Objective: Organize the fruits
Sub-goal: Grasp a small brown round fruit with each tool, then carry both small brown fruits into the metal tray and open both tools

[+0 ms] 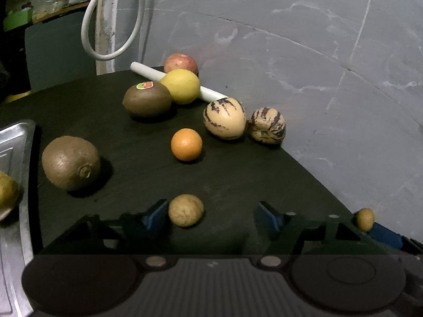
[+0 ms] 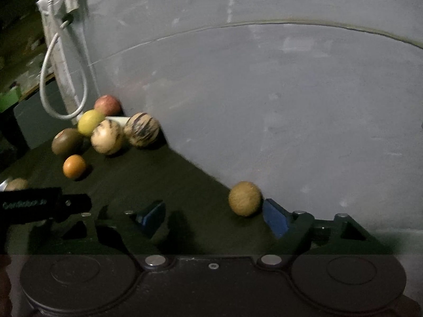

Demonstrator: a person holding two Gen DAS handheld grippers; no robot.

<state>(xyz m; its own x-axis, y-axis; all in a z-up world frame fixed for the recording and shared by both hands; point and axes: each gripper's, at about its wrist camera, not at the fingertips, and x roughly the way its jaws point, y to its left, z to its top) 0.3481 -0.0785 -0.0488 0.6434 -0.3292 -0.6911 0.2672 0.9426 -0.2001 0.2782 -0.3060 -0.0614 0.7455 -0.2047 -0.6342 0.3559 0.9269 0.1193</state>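
Observation:
In the left wrist view my left gripper (image 1: 211, 215) is open over the black table (image 1: 137, 182). A small tan round fruit (image 1: 185, 210) lies between its blue pads, close to the left pad (image 1: 156, 215) and well apart from the right one. In the right wrist view my right gripper (image 2: 212, 216) is open too. A second small tan fruit (image 2: 244, 198) sits by the wall, right against the right pad (image 2: 275, 219), while the other pad stands far off. Further back lie two kiwis (image 1: 70, 162), an orange (image 1: 186, 144), a yellow fruit (image 1: 180, 86), a reddish fruit (image 1: 181, 63) and two striped melons (image 1: 224, 118).
A metal tray (image 1: 18, 132) holding a yellow fruit (image 1: 8, 192) lies at the left edge. The grey wall (image 1: 317, 66) runs along the table's right side. A white stick (image 1: 211, 93) lies behind the fruits, and a white cable loop (image 1: 111, 26) hangs at the back.

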